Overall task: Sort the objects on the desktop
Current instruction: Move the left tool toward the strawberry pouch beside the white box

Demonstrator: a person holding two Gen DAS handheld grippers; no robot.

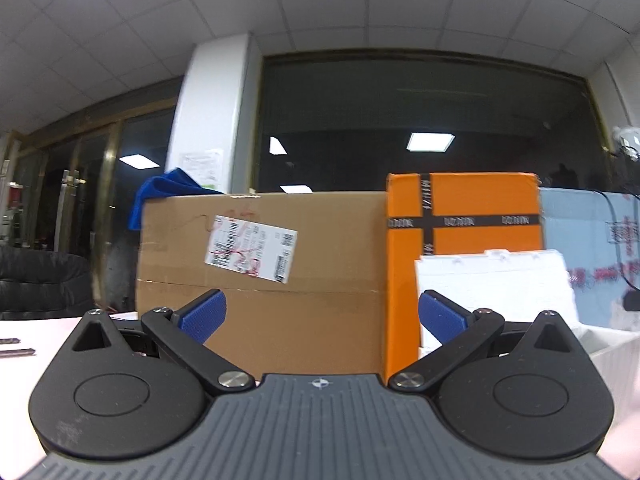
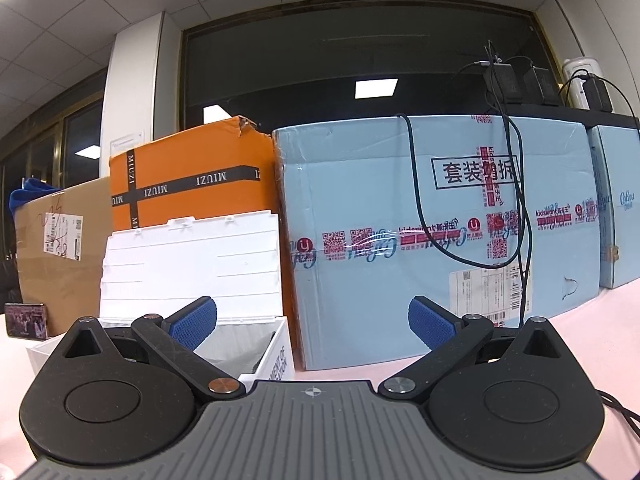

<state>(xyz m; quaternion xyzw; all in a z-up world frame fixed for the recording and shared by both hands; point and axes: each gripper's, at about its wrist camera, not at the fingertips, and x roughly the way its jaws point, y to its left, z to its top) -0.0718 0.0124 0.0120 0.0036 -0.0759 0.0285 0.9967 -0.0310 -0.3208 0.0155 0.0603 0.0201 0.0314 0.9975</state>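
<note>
Blue pads face each other across a wide gap on our left gripper [image 1: 322, 316], which holds nothing; ahead of it stands a brown cardboard box [image 1: 260, 276] with a shipping label, and an orange box [image 1: 464, 216] just beside it to the right. Our right gripper [image 2: 312, 324] is likewise spread apart and empty. A white storage bin [image 2: 276, 344] with its lid [image 2: 188, 264] raised sits on the pale pink tabletop [image 2: 592, 320], close in front of the right gripper and toward its left finger; in the left wrist view it lies off to the right. Two dark, slim objects [image 1: 16, 346] lie on the tabletop far left of our left gripper. A light blue box [image 2: 420, 240] with black cables draped over it stands behind.
</note>
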